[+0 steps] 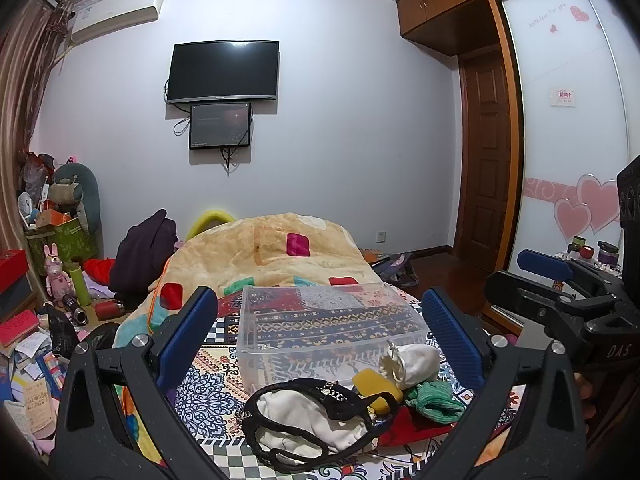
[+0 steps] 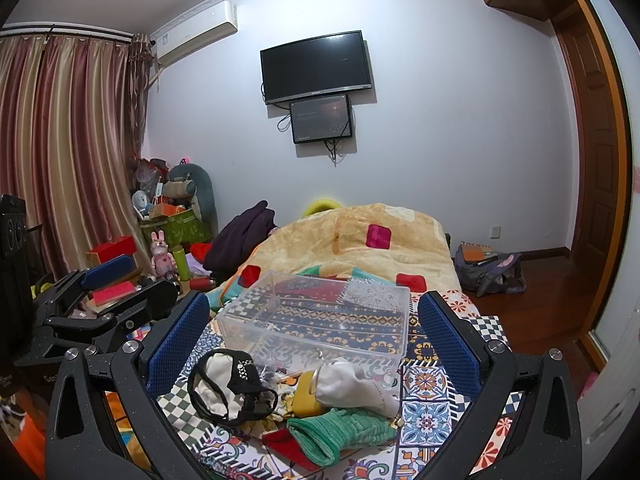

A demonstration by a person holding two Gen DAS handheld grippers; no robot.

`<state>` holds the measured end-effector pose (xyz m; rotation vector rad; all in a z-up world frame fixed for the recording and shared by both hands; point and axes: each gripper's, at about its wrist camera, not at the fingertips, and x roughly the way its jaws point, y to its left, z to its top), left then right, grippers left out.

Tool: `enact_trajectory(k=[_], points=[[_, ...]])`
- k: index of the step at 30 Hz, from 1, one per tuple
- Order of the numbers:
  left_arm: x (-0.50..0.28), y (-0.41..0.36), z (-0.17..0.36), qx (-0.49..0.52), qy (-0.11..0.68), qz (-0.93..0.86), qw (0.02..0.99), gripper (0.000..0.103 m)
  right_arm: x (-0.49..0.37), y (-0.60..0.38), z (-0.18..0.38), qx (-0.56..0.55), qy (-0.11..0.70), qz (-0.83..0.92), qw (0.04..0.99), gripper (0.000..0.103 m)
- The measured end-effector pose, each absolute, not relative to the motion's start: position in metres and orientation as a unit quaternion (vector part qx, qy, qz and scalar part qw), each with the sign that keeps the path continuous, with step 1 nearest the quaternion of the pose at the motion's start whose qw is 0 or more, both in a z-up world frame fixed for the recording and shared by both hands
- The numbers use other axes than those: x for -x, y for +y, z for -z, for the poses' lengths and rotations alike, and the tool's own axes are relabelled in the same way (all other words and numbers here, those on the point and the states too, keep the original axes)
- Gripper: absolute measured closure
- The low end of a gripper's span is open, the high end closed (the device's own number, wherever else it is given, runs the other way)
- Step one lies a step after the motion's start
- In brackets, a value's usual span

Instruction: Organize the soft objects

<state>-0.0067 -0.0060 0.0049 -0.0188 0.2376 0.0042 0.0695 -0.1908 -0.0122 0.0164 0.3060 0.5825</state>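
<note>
A clear plastic bin point(image 1: 328, 328) point(image 2: 320, 320) stands empty on the patterned bedspread. In front of it lies a pile of soft items: a white cloth with a black lace band point(image 1: 308, 416) point(image 2: 228, 384), a white drawstring pouch point(image 1: 412, 362) point(image 2: 356, 388), a yellow piece point(image 1: 376, 386) point(image 2: 306, 394), a green knit item point(image 1: 434, 398) point(image 2: 340, 428) and a red cloth point(image 1: 416, 424) point(image 2: 288, 446). My left gripper point(image 1: 320, 340) is open and empty, above the pile. My right gripper point(image 2: 316, 344) is open and empty too. Each gripper shows at the edge of the other's view.
A bunched yellow blanket point(image 1: 280, 252) point(image 2: 360, 240) lies behind the bin. Dark clothing point(image 1: 144, 252) and cluttered boxes and toys point(image 1: 60, 240) fill the left side. A bag point(image 2: 488, 268) sits on the wooden floor by the door.
</note>
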Motion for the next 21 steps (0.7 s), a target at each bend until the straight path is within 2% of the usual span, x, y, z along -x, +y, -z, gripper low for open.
enact_trajectory(k=[9,18,21], points=[[-0.011,-0.001,0.003,0.014,0.161,0.015,0.987,0.0,-0.081,-0.192,0.015,-0.016,0.184,-0.295,0.937,0.0],[-0.037,0.014,0.038,-0.013,0.234,0.002,0.972,0.0,-0.109,-0.197,0.035,-0.007,0.249,-0.288,0.925,0.002],[-0.049,0.024,0.052,0.0,0.258,0.003,0.966,0.011,-0.119,-0.198,0.045,0.0,0.271,-0.289,0.918,0.009]])
